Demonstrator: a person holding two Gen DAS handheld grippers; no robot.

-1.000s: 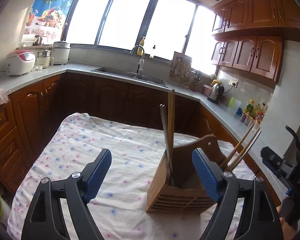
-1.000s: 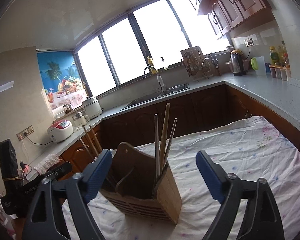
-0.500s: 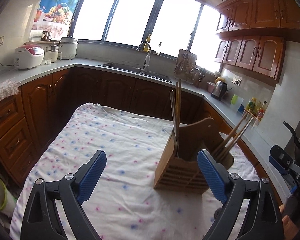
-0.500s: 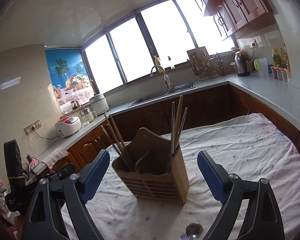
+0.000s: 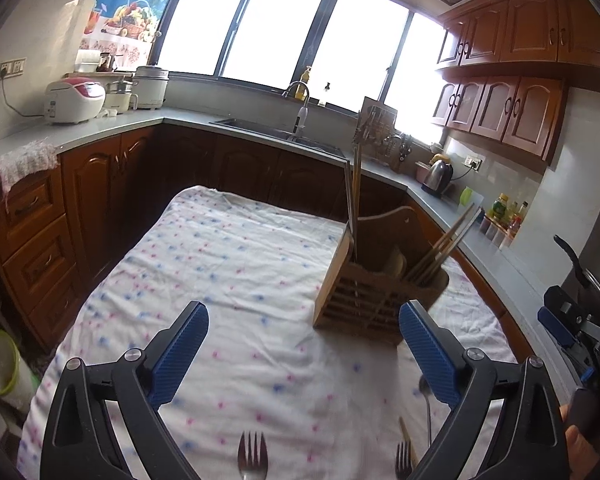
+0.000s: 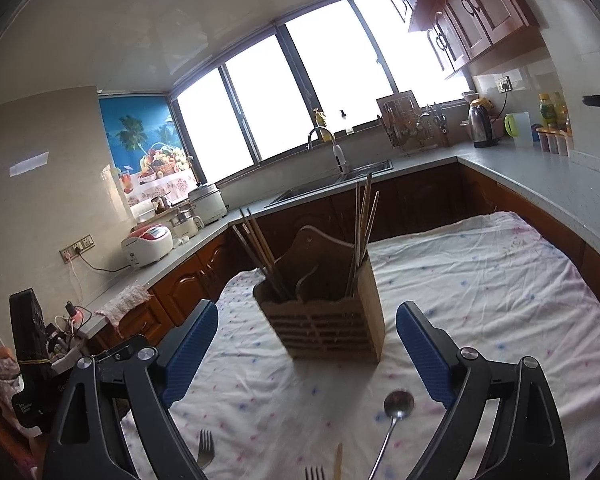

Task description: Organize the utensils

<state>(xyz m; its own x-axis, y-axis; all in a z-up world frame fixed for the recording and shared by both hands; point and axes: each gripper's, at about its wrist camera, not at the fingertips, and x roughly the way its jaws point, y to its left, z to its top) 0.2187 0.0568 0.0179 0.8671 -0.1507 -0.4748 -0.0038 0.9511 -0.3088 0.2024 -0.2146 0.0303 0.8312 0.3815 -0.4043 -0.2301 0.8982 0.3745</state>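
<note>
Left wrist view first: the left gripper [image 5: 303,350] has its blue pads spread wide with nothing between them. It has drawn back since a second ago, so the wooden utensil holder [image 5: 374,288], which then sat right between the jaws, now stands beyond the right pad on the dotted tablecloth [image 5: 228,264]. A fork [image 5: 252,456] has come into sight below the jaws, and a second fork [image 5: 402,460] lies beside a spoon [image 5: 426,400] near the right pad.

From the right wrist, the right gripper [image 6: 307,350] is equally wide apart and empty, also pulled back; the holder [image 6: 326,320] sits ahead between the pads, chopsticks [image 6: 363,224] upright inside. The spoon [image 6: 398,404] rests just inside the right pad, a fork [image 6: 205,448] near the left one.
</note>
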